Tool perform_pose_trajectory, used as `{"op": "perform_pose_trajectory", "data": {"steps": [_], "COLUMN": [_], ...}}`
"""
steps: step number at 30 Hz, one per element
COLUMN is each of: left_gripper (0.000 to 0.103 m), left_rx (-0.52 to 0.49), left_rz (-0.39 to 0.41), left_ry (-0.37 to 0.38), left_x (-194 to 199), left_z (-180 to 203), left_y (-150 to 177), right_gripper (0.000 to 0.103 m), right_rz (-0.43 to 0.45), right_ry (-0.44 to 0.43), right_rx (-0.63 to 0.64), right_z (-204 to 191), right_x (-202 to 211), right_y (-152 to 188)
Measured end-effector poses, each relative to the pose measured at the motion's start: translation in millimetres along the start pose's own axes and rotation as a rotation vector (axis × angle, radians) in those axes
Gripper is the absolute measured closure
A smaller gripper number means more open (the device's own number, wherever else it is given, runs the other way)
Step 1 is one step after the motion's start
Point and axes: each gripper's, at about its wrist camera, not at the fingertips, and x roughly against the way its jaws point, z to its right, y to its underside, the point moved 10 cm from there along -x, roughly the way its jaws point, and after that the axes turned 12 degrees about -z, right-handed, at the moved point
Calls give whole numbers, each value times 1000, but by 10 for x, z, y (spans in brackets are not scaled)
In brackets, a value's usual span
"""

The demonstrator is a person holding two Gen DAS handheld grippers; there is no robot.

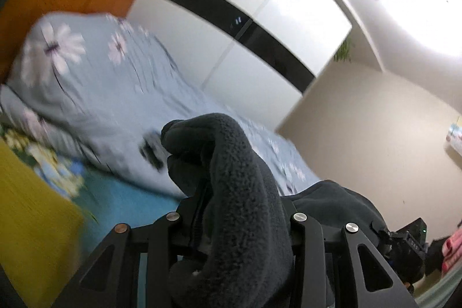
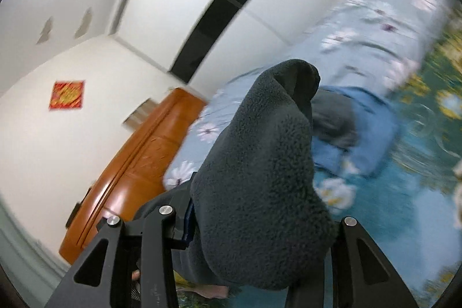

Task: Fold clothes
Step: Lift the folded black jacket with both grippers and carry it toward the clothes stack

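Bunching between both sets of jaws, the grey fleece garment [image 1: 236,192] is gripped by left claw [image 1: 239,210] and right claw [image 2: 257,221].

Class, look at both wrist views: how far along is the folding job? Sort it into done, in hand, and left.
Done: a blue garment and a grey one already lie folded on the bed.
In hand: both the left gripper and right gripper clamp the dark fleece garment, bunched and lifted.
Left: spreading and folding it; no fold shows yet.
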Motion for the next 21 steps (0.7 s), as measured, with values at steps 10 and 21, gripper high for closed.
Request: {"op": "perform_pose_trajectory", "data": {"steps": [10,21], "left_gripper": [64,84], "left_rx": [86,388], "left_rz": [235,226], "left_ry": [-202,-405], "left_x": [1376,1833], "left_z": [-1320,-3585], "left_y": [-990,206], "right_gripper": [61,61], "right_rz": [-106,-441], "right_ry": [-210,-242], "right_rx": [135,130], "right_z": [-1919,-1733], "right_x": [-1488,-3137], "right_y": [154,2259]}}
